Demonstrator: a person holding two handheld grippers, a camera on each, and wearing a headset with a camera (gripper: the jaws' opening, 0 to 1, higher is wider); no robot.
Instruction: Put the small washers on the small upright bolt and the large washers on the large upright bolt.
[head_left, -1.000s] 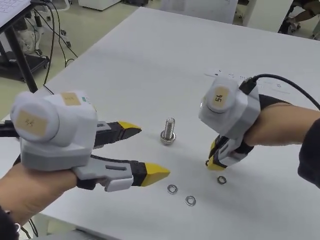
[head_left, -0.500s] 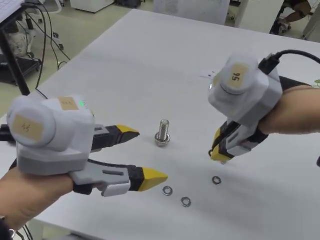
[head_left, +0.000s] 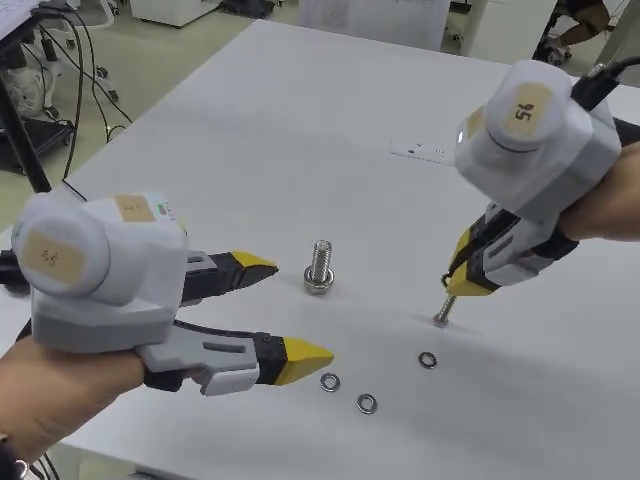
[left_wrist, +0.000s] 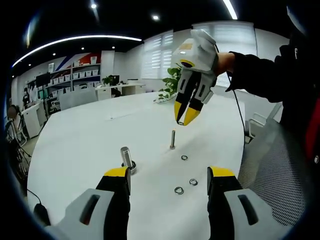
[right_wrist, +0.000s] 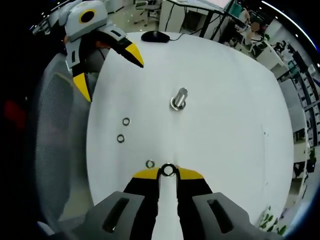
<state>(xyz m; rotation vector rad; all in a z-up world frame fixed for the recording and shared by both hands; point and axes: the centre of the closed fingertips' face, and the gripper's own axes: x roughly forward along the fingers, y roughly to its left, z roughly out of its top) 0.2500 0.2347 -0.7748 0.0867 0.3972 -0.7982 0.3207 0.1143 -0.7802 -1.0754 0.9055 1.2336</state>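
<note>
The right gripper (head_left: 466, 287) has risen, leaving the small upright bolt (head_left: 442, 316) standing free right of the large bolt (head_left: 319, 267). Its jaws are nearly together; whether they hold anything I cannot tell. The left gripper (head_left: 300, 308) has its jaws apart. Three washers (head_left: 330, 382) lie loose in front of the large bolt, so stacking likely comes next.

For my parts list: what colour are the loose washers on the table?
Metallic silver washers; clearest in the head view.

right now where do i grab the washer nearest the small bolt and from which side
Pinch the washer across its outer rim, on two opposite edges, coming straight down from above. It lies flat on the table, so a side approach would likely find nothing to catch. The small bolt stands close: keep clear of it.
</note>
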